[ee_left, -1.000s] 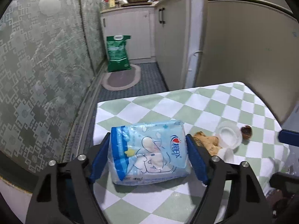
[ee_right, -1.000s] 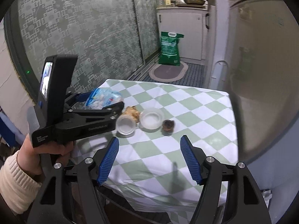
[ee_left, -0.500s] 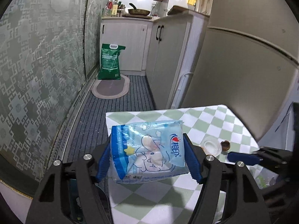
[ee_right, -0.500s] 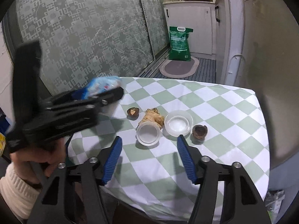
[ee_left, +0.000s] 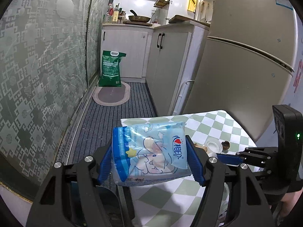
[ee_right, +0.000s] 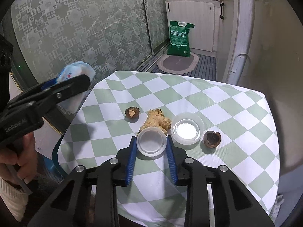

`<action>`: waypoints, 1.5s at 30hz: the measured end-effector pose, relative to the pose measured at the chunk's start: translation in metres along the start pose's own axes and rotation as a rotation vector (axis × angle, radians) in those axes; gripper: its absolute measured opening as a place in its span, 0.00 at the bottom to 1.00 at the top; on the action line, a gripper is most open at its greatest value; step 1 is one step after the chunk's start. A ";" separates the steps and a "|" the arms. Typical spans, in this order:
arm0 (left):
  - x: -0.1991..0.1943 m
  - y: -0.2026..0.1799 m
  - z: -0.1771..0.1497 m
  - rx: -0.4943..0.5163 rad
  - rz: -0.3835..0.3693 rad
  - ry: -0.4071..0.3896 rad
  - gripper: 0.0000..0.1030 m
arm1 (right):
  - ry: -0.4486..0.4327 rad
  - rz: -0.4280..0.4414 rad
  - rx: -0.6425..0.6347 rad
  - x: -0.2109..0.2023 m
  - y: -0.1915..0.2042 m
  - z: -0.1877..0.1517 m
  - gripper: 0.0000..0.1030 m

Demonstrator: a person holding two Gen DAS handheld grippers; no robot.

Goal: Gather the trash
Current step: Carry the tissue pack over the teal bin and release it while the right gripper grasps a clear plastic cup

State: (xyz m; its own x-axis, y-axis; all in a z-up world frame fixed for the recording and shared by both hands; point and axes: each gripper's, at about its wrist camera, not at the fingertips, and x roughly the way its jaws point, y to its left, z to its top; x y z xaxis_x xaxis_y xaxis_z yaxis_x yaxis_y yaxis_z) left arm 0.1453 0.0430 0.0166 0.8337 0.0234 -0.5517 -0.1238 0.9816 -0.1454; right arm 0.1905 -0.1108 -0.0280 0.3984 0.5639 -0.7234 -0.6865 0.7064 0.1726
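The left gripper (ee_left: 149, 162) pinches a blue tissue pack (ee_left: 149, 151) between its two blue pads, one pad pressed to each short end. The pack's long axis runs across the gripper, from 9 o'clock to 3 o'clock in the left wrist view, tilted a little so the right end sits lower. Its printed face, with a cartoon figure and a red heart logo, is turned toward the camera. The pack is held in the air, off the table (ee_left: 223, 124), over the table's near left corner and the striped floor mat (ee_left: 113, 117). In the right wrist view the same pack (ee_right: 75, 71) shows at 10 o'clock, beyond the table's left edge.

The right gripper (ee_right: 151, 141) has its fingers closed around a small clear plastic cup (ee_right: 151, 141), a blue pad touching each side of the rim. The cup stands upright on the checked tablecloth (ee_right: 208, 98). A piece of ginger (ee_right: 155, 121) lies just behind the cup at 12 o'clock, touching it, its long axis running from 7 to 1 o'clock. A second clear cup (ee_right: 187, 128) stands just beside at 2 o'clock. One nut shell (ee_right: 212, 139) lies at 3 o'clock, another (ee_right: 132, 112) at 11 o'clock.
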 end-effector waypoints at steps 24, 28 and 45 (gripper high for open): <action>-0.030 0.078 -0.049 -0.013 0.132 0.068 0.69 | -0.082 0.079 -0.124 -0.016 0.073 0.033 0.30; -0.030 0.101 -0.064 -0.032 0.160 0.106 0.68 | -0.092 0.105 -0.144 -0.014 0.088 0.038 0.30; 0.003 0.162 -0.143 -0.066 0.211 0.384 0.70 | -0.068 0.197 -0.228 0.014 0.156 0.053 0.30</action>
State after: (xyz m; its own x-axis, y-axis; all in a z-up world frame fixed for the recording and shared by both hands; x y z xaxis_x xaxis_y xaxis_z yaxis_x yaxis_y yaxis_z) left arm 0.0506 0.1754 -0.1255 0.5274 0.1372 -0.8385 -0.3138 0.9486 -0.0421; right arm 0.1215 0.0299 0.0239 0.2787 0.7131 -0.6433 -0.8704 0.4706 0.1446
